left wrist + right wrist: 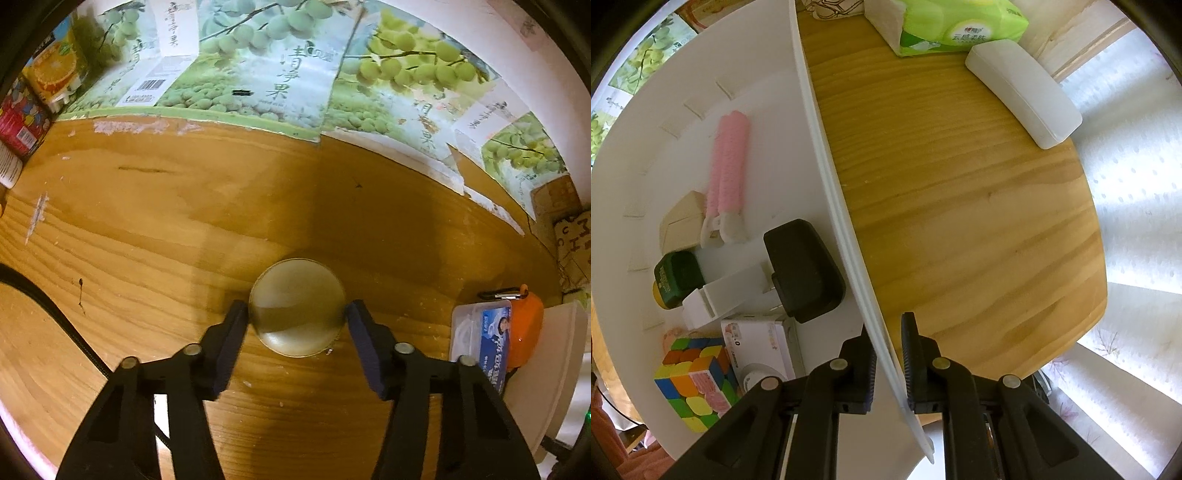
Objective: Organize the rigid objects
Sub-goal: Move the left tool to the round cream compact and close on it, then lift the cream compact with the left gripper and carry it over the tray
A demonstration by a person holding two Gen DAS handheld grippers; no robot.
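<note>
Black fingers of the left gripper (297, 314) reach down over a wooden table (147, 221), one pad touching each side of a round, pale, translucent disc (297, 306) that lies flat on the wood, so the claw pinches the disc. Fruit-printed cartons (258, 66) line the table's far edge. Toward the right edge, a small clear box (476, 332) and an orange case (524, 328) sit against a white bin (554, 369).

Seen from the right wrist, the right gripper (888, 354) points down, its jaws pressed together on the thin wall of the white bin (827, 166). Inside the bin lie a colourful puzzle cube (694, 384), a pink roller (727, 162), a black block (801, 269), a dark green bottle (677, 278) and a white carton (761, 339). On the table beyond, a white case (1023, 92) lies near the far edge, beside a green tissue pack (953, 26).
</note>
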